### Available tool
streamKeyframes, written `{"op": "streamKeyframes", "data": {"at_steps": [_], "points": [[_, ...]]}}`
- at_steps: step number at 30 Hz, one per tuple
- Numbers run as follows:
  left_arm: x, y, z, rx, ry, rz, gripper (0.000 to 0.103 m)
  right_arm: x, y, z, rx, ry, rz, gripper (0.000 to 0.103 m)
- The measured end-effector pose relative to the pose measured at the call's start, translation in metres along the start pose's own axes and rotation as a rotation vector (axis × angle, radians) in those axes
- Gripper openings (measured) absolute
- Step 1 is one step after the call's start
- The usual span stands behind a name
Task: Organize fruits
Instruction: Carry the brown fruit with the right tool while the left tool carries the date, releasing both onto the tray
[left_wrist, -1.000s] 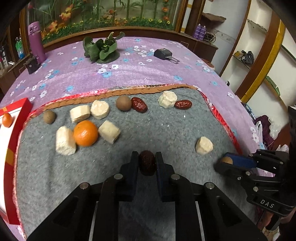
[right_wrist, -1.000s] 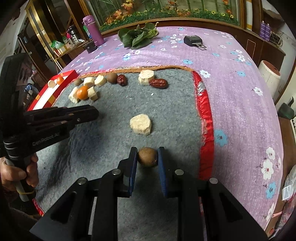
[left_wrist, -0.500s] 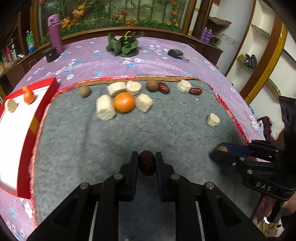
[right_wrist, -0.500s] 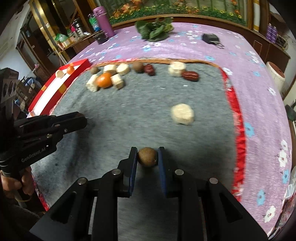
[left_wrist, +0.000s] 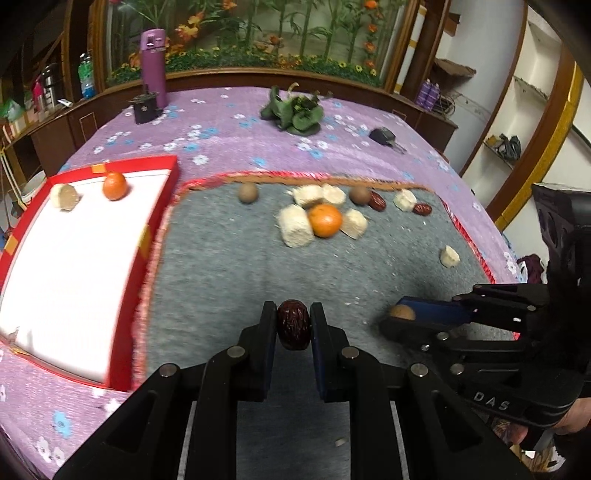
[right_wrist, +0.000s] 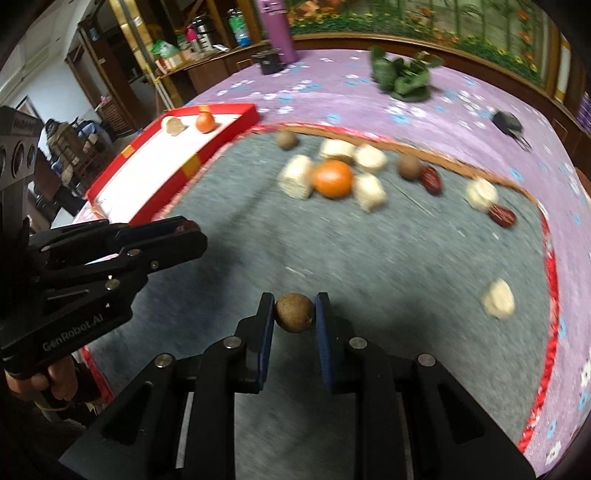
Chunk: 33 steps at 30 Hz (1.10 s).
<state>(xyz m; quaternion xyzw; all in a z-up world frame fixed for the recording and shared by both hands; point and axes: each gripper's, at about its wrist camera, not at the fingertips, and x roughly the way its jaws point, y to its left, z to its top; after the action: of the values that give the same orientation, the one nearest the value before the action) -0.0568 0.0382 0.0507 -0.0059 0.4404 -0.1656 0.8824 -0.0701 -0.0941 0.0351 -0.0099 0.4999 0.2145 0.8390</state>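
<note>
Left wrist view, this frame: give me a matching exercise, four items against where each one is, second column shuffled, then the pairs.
Items:
1. dark red date
2. round brown fruit
3. small orange
4. large orange

Places:
A. inside the red box, beside a pale chunk
B. on the grey mat, among pale chunks
C. clamped in the left gripper
D. clamped in the right gripper

Pairs: 1-C, 2-D, 3-A, 4-B
</note>
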Motion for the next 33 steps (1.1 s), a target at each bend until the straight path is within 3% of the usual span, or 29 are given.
{"op": "streamKeyframes", "data": {"at_steps": [10,17,25,33], "points": [[-0.024,0.061,0.012,-0.09,-0.063,0.038,0.017,0.021,0.064,0.051,-0.112,-0.011,0.055,0.024],[-0.032,0.124,0.021,-0.19,-0.09,0.119,0.016,0.048,0.109,0.093,-0.176,-0.013,0.108,0.024],[-0.022,0.204,0.035,-0.294,-0.078,0.235,0.016,0.095,0.154,0.148,-0.21,-0.009,0.156,0.024],[0.012,0.259,0.051,-0.362,-0.019,0.288,0.016,0.148,0.176,0.193,-0.231,0.013,0.12,0.025]]}}
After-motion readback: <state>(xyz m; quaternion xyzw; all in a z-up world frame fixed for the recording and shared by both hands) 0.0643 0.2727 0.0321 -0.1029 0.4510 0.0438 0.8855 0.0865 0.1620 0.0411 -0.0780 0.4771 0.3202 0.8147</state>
